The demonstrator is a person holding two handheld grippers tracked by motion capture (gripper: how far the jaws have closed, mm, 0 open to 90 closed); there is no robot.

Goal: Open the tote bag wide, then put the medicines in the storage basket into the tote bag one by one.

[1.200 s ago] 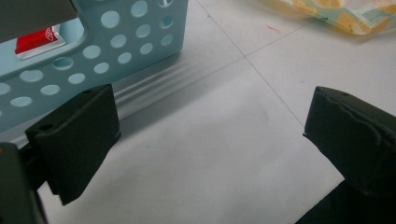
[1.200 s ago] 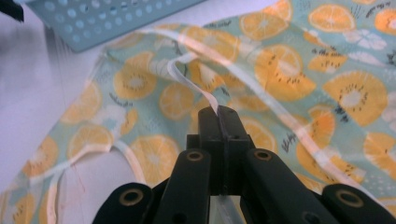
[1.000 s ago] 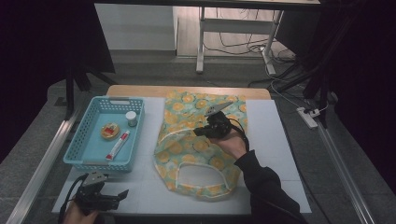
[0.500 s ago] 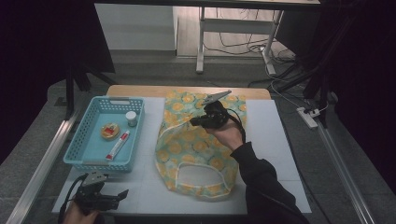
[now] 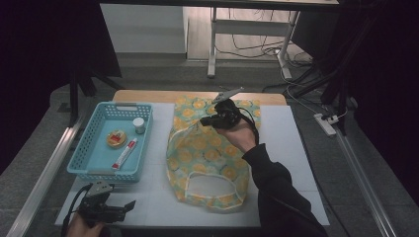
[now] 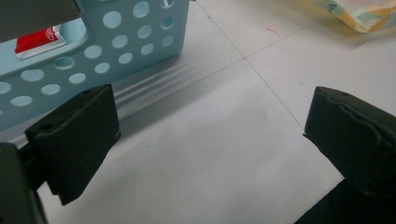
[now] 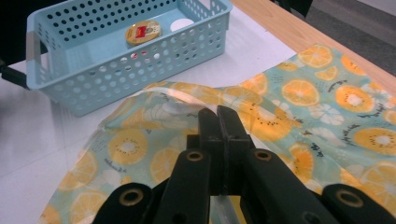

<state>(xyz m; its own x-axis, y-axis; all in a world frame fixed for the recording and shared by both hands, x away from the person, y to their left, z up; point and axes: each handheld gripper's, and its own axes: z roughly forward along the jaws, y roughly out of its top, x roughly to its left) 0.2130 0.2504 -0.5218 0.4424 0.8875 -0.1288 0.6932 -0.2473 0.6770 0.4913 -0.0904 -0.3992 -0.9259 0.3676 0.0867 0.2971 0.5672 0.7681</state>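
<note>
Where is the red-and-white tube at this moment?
In the high view, the red-and-white tube lies inside the blue basket at the table's left, just near-side of the round tin and small white jar.

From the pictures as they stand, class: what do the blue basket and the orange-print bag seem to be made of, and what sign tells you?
Blue basket: looks like moulded plastic with a smooth, slightly glossy finish; its walls are rigid and carry even rows of round holes. Orange-print bag: seems a thin, flexible sheet, perhaps coated fabric or plastic film; it creases, lies limp, and its lifted edge looks translucent.
</note>
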